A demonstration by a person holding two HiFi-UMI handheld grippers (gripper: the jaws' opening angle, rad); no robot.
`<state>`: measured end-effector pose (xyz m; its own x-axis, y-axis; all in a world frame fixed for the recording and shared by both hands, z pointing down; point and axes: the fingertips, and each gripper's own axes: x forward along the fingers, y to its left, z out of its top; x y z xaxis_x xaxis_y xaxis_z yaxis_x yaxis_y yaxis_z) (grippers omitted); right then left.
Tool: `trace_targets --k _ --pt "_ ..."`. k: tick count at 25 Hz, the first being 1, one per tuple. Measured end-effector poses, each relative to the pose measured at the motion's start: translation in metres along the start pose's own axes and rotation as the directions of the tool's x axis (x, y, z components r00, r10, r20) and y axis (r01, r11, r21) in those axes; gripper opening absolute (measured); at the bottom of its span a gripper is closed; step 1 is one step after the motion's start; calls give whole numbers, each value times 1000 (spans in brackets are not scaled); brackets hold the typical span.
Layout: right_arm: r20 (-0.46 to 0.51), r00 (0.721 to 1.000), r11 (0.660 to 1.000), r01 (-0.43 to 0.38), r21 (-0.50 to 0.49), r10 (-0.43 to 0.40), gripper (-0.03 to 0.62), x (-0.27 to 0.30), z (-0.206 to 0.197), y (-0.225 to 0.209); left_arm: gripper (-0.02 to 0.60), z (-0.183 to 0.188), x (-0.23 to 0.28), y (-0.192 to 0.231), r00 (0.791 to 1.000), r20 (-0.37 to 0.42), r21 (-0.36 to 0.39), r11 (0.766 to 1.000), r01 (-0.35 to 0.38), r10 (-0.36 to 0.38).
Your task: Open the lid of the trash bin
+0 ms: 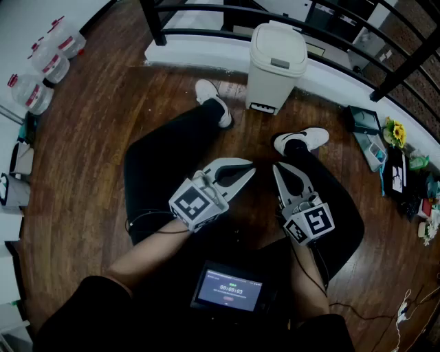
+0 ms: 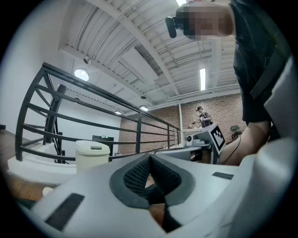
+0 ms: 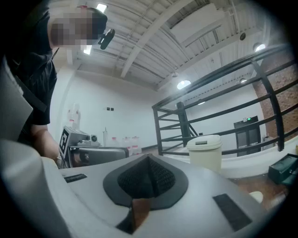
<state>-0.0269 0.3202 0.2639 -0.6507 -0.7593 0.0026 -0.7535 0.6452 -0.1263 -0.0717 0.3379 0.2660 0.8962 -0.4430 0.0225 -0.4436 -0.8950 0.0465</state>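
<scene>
On the dark wooden plank floor (image 1: 89, 179), the cream plastic trash bin (image 1: 275, 65) stands with its lid shut, a black metal railing (image 1: 227, 10) behind the bin. Well short of the bin, we hold the left tongs (image 1: 250, 168) and right tongs (image 1: 277, 168) pressed together, empty.

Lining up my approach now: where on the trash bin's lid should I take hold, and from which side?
Probably the near rim of the lid, from the person's side: the trash bin stands upright, the lid overhangs its body there, and the railing crowds the far side. The left gripper and right gripper are shut; open one first.
</scene>
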Motion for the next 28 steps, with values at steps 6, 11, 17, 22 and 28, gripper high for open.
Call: trace_targets --k 6,11,17,22,28 --pt "-15 1000 1000 5 -5 -5 18 32 10 -35 38 7 29 40 1000 -18 14 1000 0 0" --pt "-31 999 999 27 16 -27 18 72 8 -80 38 -2 63 88 999 -47 -9 1000 -9 9" --pt "-27 998 998 55 21 -54 18 119 12 -132 38 -6 107 138 998 -54 -6 1000 -17 17" --pt "-57 997 998 58 22 -56 18 139 1 -153 38 -19 125 162 994 -102 4 1000 -26 26" --pt "-100 993 998 66 22 -64 18 166 -20 -189 38 -38 158 205 991 -128 -24 999 -45 41"
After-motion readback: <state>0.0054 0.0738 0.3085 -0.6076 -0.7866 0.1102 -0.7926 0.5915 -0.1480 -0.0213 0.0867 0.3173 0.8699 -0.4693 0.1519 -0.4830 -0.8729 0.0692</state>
